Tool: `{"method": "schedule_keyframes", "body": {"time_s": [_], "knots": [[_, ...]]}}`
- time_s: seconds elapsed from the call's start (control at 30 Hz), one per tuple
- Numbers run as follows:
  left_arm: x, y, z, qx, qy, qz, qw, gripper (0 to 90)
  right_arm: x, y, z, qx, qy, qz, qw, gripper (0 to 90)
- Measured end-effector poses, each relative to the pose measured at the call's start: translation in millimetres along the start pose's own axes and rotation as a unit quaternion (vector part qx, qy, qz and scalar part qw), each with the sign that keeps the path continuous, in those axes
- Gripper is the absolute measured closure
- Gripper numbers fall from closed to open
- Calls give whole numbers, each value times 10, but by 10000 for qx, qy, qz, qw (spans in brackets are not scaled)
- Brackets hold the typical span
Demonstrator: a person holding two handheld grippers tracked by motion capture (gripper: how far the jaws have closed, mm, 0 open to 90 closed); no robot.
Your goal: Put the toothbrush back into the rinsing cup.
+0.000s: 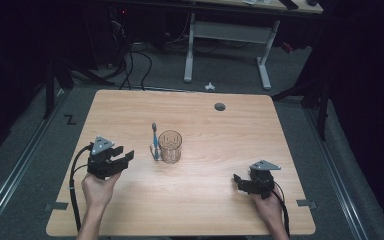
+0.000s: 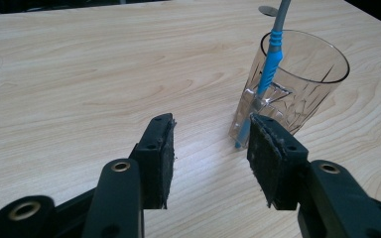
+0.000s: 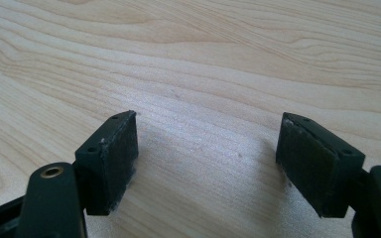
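A clear cut-pattern glass (image 1: 170, 146) stood upright near the middle of the table (image 1: 230, 200). A toothbrush (image 1: 155, 141) with a blue-and-grey handle leaned against its outer left wall, foot on the wood. The left gripper (image 1: 125, 156) sat just left of the glass, jaws partly apart with nothing between them; in the left gripper view one pad (image 2: 268, 158) was close to the toothbrush foot. The right gripper (image 1: 239, 181) rested well apart near the right front edge, jaws wide over bare wood. Open tabletop lay all around the glass.
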State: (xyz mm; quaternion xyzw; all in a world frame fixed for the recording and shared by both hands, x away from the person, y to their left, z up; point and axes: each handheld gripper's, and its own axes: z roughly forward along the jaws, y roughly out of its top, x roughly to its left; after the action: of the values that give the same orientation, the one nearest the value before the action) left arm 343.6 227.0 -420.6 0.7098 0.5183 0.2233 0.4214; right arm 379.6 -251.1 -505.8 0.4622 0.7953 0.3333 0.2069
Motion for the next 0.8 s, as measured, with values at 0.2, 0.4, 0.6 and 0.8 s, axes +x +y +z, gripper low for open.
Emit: {"method": "schedule_keyframes", "body": {"time_s": [0.2, 0.4, 0.6, 0.8], "knots": [[15, -36, -11, 11, 3, -43, 10000, 527, 0, 0, 0, 0, 0, 1, 10000, 246], [29, -69, -14, 14, 18, -81, 10000, 521, 0, 0, 0, 0, 0, 0, 10000, 246], [50, -108, -17, 10, 34, -137, 9999, 514, 0, 0, 0, 0, -1, -1, 10000, 246], [60, -137, -14, 37, 67, -143, 9999, 509, 0, 0, 0, 1, -1, 0, 10000, 246]]}}
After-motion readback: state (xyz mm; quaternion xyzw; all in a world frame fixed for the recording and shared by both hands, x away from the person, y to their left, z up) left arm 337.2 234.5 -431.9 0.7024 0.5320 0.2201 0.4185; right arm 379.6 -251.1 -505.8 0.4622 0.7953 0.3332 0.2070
